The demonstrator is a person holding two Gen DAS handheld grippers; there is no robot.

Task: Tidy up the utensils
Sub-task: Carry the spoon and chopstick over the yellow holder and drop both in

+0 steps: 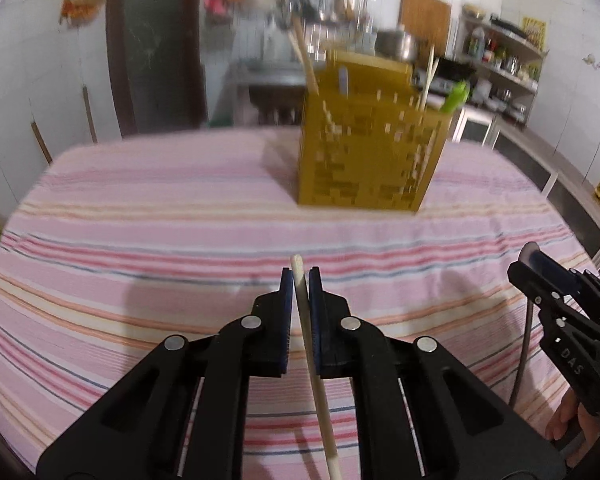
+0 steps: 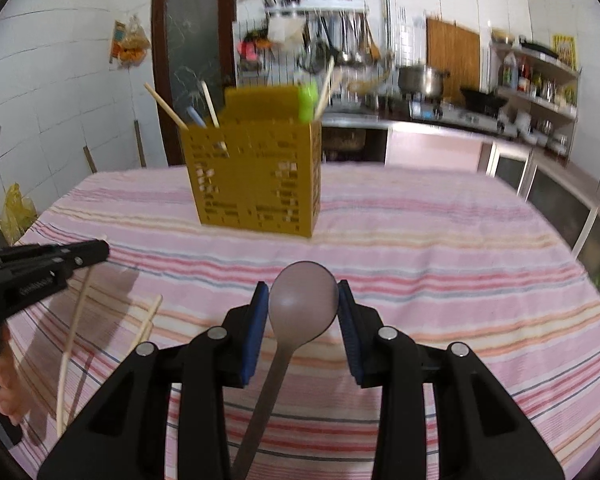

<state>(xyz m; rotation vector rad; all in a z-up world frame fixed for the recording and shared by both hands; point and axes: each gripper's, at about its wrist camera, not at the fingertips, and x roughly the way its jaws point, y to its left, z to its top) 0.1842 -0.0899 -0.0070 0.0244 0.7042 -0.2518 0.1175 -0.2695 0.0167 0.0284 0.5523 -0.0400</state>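
Note:
My left gripper (image 1: 300, 280) is shut on a pale wooden chopstick (image 1: 316, 380), whose tip pokes up just past the pads. In the right wrist view this chopstick (image 2: 74, 340) hangs down from the left gripper (image 2: 102, 250) above the cloth. My right gripper (image 2: 303, 300) is shut on the bowl of a brown spoon (image 2: 304, 300), and the handle runs back under the camera. A yellow perforated utensil holder (image 1: 372, 152) (image 2: 260, 176) stands upright at the far middle of the table, with chopsticks, a green item and a blue item in it. Another chopstick (image 2: 148, 320) lies on the cloth.
A pink striped tablecloth (image 1: 160, 220) covers the table. The right gripper (image 1: 530, 258) sits at the right edge of the left wrist view, with the person's fingers (image 1: 560, 420) below it. A dark door (image 2: 196, 48), counter with a pot (image 2: 422, 80) and shelves (image 2: 540, 80) lie behind.

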